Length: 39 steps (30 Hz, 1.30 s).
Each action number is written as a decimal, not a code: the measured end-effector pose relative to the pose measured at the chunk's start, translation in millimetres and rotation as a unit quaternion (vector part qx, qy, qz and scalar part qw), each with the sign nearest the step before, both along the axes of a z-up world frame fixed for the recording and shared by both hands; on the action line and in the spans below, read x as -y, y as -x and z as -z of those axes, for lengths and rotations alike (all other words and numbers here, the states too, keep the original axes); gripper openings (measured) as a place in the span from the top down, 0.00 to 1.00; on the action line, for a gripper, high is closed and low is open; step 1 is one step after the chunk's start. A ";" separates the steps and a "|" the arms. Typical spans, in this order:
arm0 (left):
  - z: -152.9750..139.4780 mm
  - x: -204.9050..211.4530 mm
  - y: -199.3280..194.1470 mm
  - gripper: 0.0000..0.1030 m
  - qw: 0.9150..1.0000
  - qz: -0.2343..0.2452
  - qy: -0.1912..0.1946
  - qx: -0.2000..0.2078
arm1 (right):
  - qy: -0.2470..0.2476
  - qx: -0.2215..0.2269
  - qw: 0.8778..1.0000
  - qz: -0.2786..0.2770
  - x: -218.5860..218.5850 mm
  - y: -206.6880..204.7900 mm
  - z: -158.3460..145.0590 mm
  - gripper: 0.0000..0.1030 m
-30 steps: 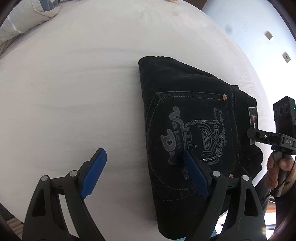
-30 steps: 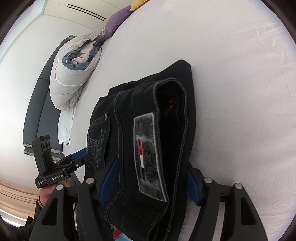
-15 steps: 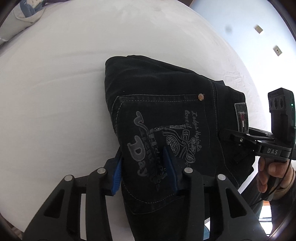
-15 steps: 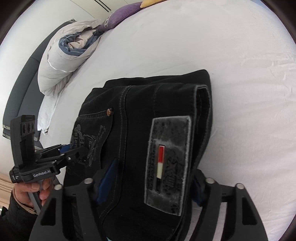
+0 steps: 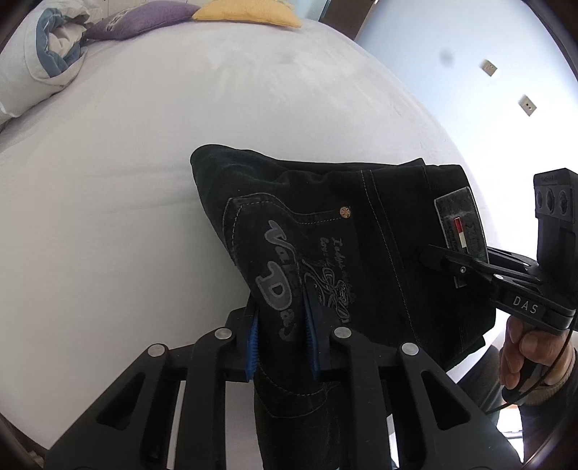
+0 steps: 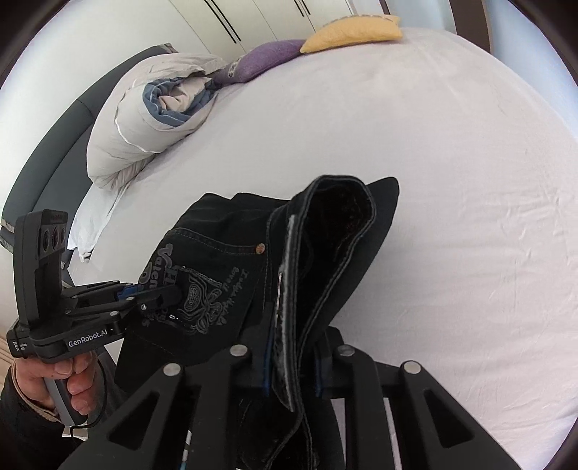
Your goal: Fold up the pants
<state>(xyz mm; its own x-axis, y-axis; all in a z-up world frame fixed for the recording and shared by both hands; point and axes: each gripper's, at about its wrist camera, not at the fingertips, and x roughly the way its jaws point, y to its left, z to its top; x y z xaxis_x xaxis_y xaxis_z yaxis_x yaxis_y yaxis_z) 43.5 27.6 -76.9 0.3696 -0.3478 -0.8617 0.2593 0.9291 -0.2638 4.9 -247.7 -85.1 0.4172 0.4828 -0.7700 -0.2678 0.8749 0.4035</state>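
The folded black pants with a grey printed back pocket and a grey waistband patch are lifted off the white bed. My left gripper is shut on the pocket side of the bundle; it also shows in the right wrist view. My right gripper is shut on the waistband end by the patch; it also shows in the left wrist view. In the right wrist view the pants hang between both grippers, with the waistband opening facing up.
The white bed sheet spreads below. A rolled grey-blue duvet, a purple cushion and a yellow cushion lie at the far end. A dark headboard is on the left in the right wrist view.
My left gripper closed from open onto the pocket side of the pants. My right gripper closed tighter on the waistband. Both lifted the bundle off the sheet.
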 end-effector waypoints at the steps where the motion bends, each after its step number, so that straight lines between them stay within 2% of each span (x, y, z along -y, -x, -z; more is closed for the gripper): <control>1: -8.2 1.4 -3.2 0.82 1.000 0.001 0.001 0.009 | -0.007 0.011 1.000 0.010 3.0 -2.9 -7.1 0.82; 4: -25.6 4.0 -20.7 0.82 1.000 -0.001 0.007 0.026 | -0.015 0.027 0.999 0.018 15.7 -18.2 -23.8 0.82; 7: -30.2 8.0 -44.4 0.81 0.999 -0.001 0.008 0.034 | -0.022 0.030 0.999 0.024 27.0 -38.4 -27.3 0.83; 10: -18.0 14.2 -65.2 0.81 1.000 0.007 -0.002 0.027 | -0.037 0.004 0.998 0.042 41.2 -61.4 -9.7 0.82; 13: 9.3 23.7 -82.4 0.80 1.000 0.015 -0.008 0.012 | -0.055 -0.028 0.997 0.052 52.7 -80.0 19.9 0.82; 14: 22.9 26.1 -89.6 0.80 1.000 0.014 -0.012 0.002 | -0.058 -0.048 0.996 0.055 57.1 -85.4 36.8 0.78; 15: 36.3 25.7 -94.1 0.76 1.000 0.009 -0.015 -0.008 | -0.053 -0.068 0.994 0.062 62.6 -87.8 51.6 0.62; 16: 46.1 24.6 -95.6 0.66 1.000 0.005 -0.013 -0.013 | -0.046 -0.084 0.993 0.075 69.1 -89.4 66.9 0.53; 18: 53.5 18.8 -94.8 0.54 1.000 -0.001 -0.010 -0.007 | -0.104 -0.073 0.989 0.080 85.8 -82.8 76.8 0.51; 20: 53.5 10.9 -89.2 0.45 1.000 -0.006 -0.004 0.002 | -0.118 -0.072 0.986 0.089 97.7 -75.5 73.5 0.44; 21: 51.9 7.7 -86.2 0.39 1.000 -0.010 -0.009 0.008 | -0.114 -0.069 0.987 0.091 101.9 -72.1 67.3 0.41; 25: 30.4 0.0 -69.0 0.38 0.997 -0.024 -0.043 0.060 | -0.106 -0.008 0.990 0.090 102.7 -68.6 26.0 0.40; 28: 16.3 1.2 -61.8 0.37 0.995 -0.034 -0.052 0.075 | -0.152 0.021 0.985 0.079 90.9 -81.3 6.6 0.40; 30: 8.3 1.4 -52.6 0.30 0.994 -0.038 -0.053 0.084 | -0.180 0.012 0.982 0.058 76.6 -91.3 12.3 0.34; 31: 1.4 3.2 -45.7 0.25 0.993 -0.043 -0.056 0.090 | -0.179 0.001 0.982 0.056 70.9 -95.4 19.3 0.34; 34: -17.5 0.6 -30.2 0.23 0.991 -0.051 -0.064 0.103 | -0.151 -0.049 0.986 0.059 67.8 -101.1 52.7 0.37; 36: -29.0 -4.1 -16.4 0.19 0.989 -0.059 -0.067 0.118 | -0.147 -0.042 0.985 0.082 75.6 -96.3 59.5 0.64; 37: -35.8 -13.7 -14.0 0.12 0.988 -0.061 -0.070 0.127 | -0.157 -0.046 0.982 0.100 83.8 -90.3 58.9 0.66; 38: -45.9 -15.3 -8.0 0.09 0.985 -0.067 -0.073 0.140 | -0.160 -0.048 0.979 0.119 90.4 -83.0 54.6 0.66; 39: -56.1 -18.5 1.1 0.05 0.982 -0.075 -0.073 0.156 | -0.136 -0.039 0.980 0.141 94.5 -73.7 44.2 0.55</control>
<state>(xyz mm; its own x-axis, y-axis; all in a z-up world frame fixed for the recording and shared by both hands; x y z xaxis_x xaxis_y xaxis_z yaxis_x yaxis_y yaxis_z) 42.5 46.1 -20.8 0.6614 -0.1502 -0.7349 0.1642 0.9850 -0.0535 78.6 -342.1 -129.3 0.5086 0.5476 -0.6645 0.0111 0.7675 0.6410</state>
